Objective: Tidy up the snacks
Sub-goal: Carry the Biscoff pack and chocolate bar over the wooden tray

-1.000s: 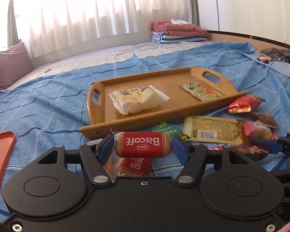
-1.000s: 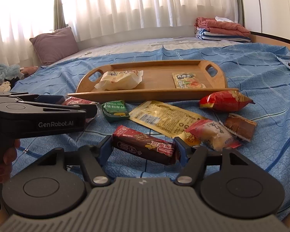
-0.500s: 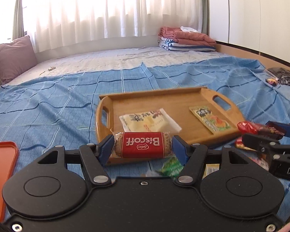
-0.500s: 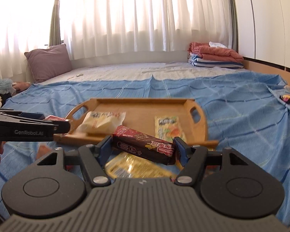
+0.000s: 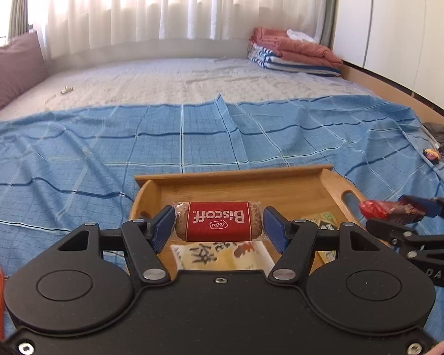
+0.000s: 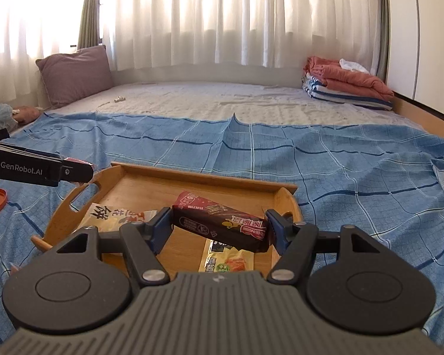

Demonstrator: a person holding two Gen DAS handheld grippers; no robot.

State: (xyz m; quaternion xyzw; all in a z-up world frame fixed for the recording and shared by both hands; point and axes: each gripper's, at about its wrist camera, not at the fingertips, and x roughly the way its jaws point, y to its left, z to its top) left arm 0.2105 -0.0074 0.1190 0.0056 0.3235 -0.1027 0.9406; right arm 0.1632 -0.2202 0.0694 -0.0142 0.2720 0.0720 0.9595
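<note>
The left gripper [image 5: 219, 226] clamps a red Biscoff packet [image 5: 219, 221] crosswise, its long axis running from pad to pad. The right gripper [image 6: 219, 227] likewise holds a dark wrapped snack bar [image 6: 220, 223], slightly tilted. Both hang above the wooden tray [image 6: 192, 177] on the blue blanket [image 5: 103, 148], which lies directly below and ahead. A pale packet [image 5: 219, 254] sits under the left gripper and a flat sachet [image 6: 226, 261] under the right, so each snack needs bare wood alongside.

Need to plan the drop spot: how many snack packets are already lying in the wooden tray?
2. A pale cake packet lies at the wooden tray's left end, and a flat sachet lies toward its right end. The claws hide part of the floor, so more may be hidden.
</note>
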